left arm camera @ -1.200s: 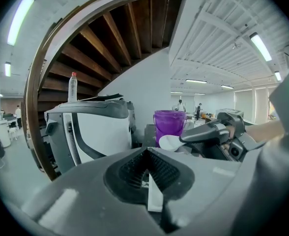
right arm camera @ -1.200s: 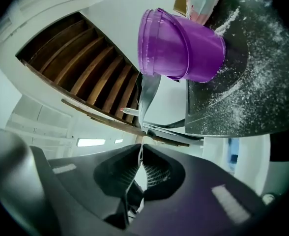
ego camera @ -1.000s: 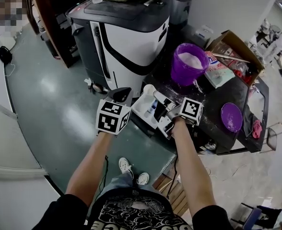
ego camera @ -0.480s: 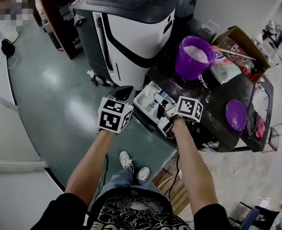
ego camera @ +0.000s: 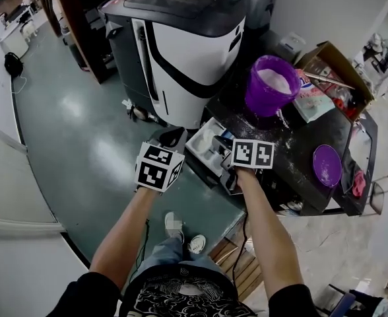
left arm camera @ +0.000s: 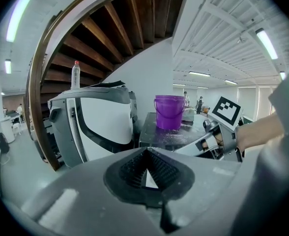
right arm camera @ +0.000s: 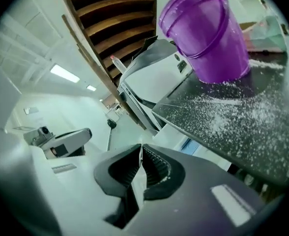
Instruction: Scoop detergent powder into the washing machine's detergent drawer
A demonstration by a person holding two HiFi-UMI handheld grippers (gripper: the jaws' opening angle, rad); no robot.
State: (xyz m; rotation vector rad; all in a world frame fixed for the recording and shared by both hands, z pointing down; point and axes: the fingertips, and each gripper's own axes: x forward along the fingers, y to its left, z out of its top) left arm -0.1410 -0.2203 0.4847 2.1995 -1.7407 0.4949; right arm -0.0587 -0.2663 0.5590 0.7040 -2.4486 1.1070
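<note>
Roughly at the middle of the head view, the white detergent drawer (ego camera: 204, 149) sits at the near left edge of the black table (ego camera: 299, 144), jutting out towards the floor. Over its right end hovers the right gripper (ego camera: 223, 150), its jaws pressed almost together on a thin white strip (right arm camera: 138, 181). I take this for the handle of a white scoop (ego camera: 216, 140) that reaches out over the drawer; whether it carries powder cannot be told. The left gripper (ego camera: 173, 136) hangs just left of the drawer, over the floor, its jaws meeting at the tips with nothing between them. Up and to the right, further back on the powder-dusted table, stands the purple bucket (ego camera: 272, 84), with white powder showing inside it. A white and black machine (ego camera: 181, 38) fills the upper middle. The coming move likely turns on this line: drawer, right gripper and bucket lie along one diagonal from lower left to upper right. The right gripper is the nearer to both, so scooping and tipping fall to it.
</note>
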